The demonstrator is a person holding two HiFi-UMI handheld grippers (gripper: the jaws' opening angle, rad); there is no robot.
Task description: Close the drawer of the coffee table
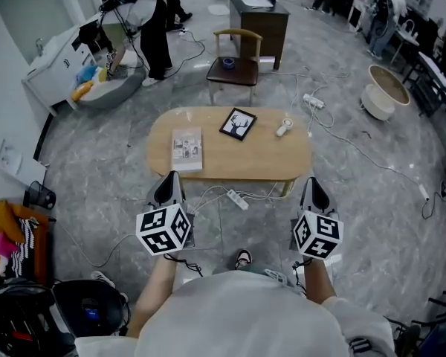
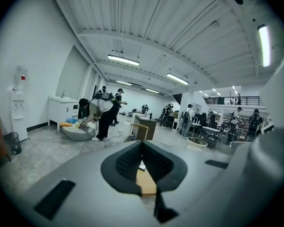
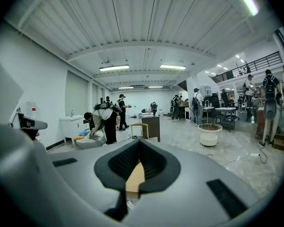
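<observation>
The coffee table [image 1: 267, 162] sits in the middle of the head view, a pale wooden oval on the grey floor. No drawer front juts out from the edge nearest the person. From where things lie, I'd say the drawer is either already pushed in or lies flush under the top. The pictures don't show its face, so I cannot say for certain that the job is finished.

The left gripper [image 1: 169, 188] is at the lower left and the right gripper [image 1: 314, 192] at the lower right. Both are held close to the person and well apart from the table. In each gripper view the dark jaws are pressed together with nothing between them, only a sliver of the wooden top showing past them.

On the table lie a booklet [image 1: 186, 149] at its left end, a framed picture [image 1: 238, 123] and a small white item [image 1: 283, 128], too small to name. A power strip [image 1: 236, 198] and its cables trail on the floor by the near edge.

The top hides the table's underside, its legs mostly, and any handle. The person's body cuts off the bottom of the head view, with one shoe [image 1: 243, 258] showing.
</observation>
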